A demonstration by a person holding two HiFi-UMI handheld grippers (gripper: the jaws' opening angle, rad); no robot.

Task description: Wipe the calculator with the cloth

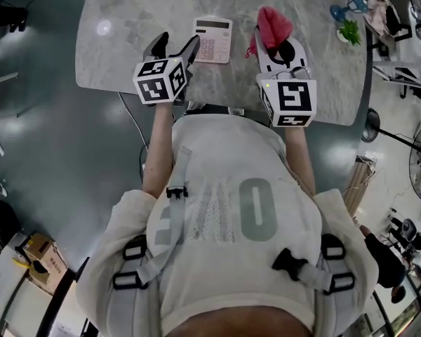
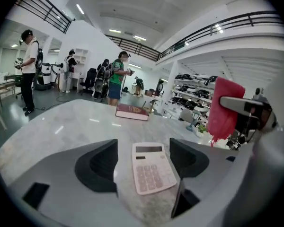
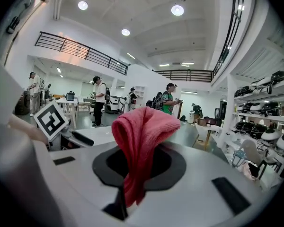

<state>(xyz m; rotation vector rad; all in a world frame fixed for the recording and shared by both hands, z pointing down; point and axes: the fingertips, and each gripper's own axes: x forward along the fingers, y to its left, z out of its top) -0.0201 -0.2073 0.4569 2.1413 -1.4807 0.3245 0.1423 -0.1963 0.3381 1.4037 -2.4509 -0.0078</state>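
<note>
A pale pink calculator (image 1: 212,39) lies flat on the grey marble table (image 1: 126,20), keys up. My left gripper (image 1: 175,45) hovers low at its near left side, jaws open. In the left gripper view the calculator (image 2: 151,167) shows in the gap between the two dark pads, neither touching it. My right gripper (image 1: 275,44) is to the right of the calculator, shut on a folded pink-red cloth (image 1: 272,24) that sticks up above the jaws. In the right gripper view the cloth (image 3: 139,141) fills the gap and hangs down between the pads.
A dark red book (image 2: 131,111) lies at the table's far side. A small green plant (image 1: 349,31) and a blue lamp (image 1: 344,9) stand at the table's right end. Several people stand on the floor beyond the table. The table's near edge runs just under both grippers.
</note>
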